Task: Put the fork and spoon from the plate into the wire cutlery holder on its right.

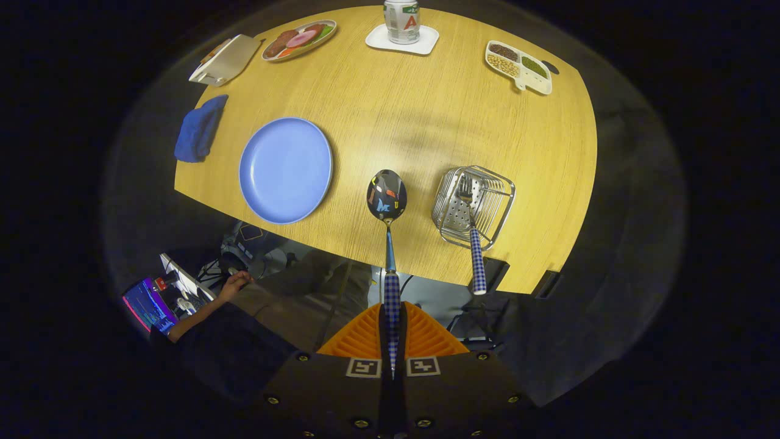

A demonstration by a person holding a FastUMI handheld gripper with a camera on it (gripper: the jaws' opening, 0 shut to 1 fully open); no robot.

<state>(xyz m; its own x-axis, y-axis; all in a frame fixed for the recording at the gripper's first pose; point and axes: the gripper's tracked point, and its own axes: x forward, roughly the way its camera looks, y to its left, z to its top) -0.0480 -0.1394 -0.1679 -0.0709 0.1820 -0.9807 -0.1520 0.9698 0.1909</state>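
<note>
My gripper (392, 322) is shut on the checkered handle of the spoon (387, 196), which sticks straight out ahead of the fingers, its shiny bowl hanging above the wooden table. To the right of the spoon's bowl stands the wire cutlery holder (493, 210) with the fork (470, 231) lying in it, tines inside and checkered handle poking out over the near table edge. The blue plate (285, 169) lies bare to the left of the spoon.
A blue cloth (198, 129) lies left of the plate. Beyond are a white box (225, 59), a dish of food (298, 39), a can on a white coaster (401, 40) and a divided snack tray (518, 66). A person's hand (234, 283) rests below the near table edge.
</note>
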